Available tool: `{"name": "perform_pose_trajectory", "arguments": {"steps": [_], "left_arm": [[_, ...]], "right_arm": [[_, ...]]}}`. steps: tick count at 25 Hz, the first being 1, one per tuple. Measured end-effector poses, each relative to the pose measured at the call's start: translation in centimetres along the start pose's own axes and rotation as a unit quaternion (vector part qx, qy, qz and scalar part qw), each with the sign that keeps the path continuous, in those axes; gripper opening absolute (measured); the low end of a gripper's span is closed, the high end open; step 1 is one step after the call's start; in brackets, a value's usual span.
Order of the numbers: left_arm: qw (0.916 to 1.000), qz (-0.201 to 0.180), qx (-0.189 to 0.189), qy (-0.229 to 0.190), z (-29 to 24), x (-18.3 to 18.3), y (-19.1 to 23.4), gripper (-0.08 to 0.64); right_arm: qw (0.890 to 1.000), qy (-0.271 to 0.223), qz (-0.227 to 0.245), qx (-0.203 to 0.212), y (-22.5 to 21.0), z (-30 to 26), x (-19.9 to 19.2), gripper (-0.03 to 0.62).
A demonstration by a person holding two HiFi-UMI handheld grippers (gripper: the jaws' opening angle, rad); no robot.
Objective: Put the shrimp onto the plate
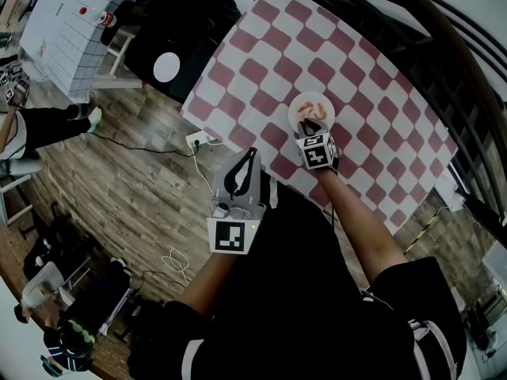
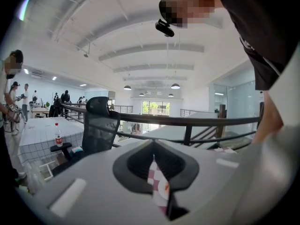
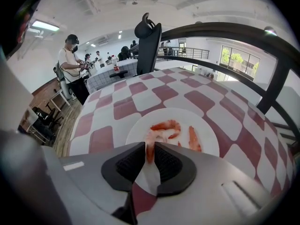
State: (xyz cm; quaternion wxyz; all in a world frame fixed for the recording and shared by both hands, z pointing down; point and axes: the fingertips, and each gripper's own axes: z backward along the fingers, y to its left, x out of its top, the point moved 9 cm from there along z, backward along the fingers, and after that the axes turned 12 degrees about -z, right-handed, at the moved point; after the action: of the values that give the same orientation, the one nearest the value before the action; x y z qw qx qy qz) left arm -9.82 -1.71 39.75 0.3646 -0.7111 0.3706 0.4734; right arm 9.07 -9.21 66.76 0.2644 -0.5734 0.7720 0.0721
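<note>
On the red-and-white checked tablecloth [image 1: 261,38] stands a white plate [image 1: 295,101] with pink shrimp on it. In the right gripper view the plate [image 3: 206,125] holds a curled shrimp [image 3: 166,125] and a straight shrimp [image 3: 193,139]. My right gripper [image 3: 150,148] hangs over the plate's near edge, shut on a third shrimp [image 3: 150,142] that sticks out past its tips. The head view shows that right gripper [image 1: 307,123] right at the plate. My left gripper [image 1: 250,155] is held off the table's near-left edge, shut with nothing in it; the left gripper [image 2: 153,159] points up and away.
A black railing [image 3: 234,36] runs along the table's far side. A black office chair [image 3: 149,41] stands at the far left end of the table. A person [image 3: 72,64] stands further left. A power strip [image 1: 198,140] with a cable lies on the wooden floor.
</note>
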Motion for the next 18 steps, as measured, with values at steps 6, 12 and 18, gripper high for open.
{"name": "perform_pose_trajectory", "arguments": {"steps": [6, 12, 18], "left_arm": [[0.9998, -0.018, 0.003, -0.006, 0.3, 0.2, -0.1, 0.009], [0.9998, -0.015, -0.013, -0.001, 0.8, 0.0, -0.6, 0.009], [0.9995, -0.012, -0.028, -0.006, 1.3, -0.5, -0.5, 0.009]], "right_arm": [[1.000, -0.006, 0.003, -0.005, -0.1, -0.1, -0.1, 0.060], [0.999, -0.034, -0.011, -0.002, -0.1, 0.3, -0.3, 0.054], [0.996, -0.080, -0.044, 0.003, -0.6, 2.3, 0.7, 0.051]]}}
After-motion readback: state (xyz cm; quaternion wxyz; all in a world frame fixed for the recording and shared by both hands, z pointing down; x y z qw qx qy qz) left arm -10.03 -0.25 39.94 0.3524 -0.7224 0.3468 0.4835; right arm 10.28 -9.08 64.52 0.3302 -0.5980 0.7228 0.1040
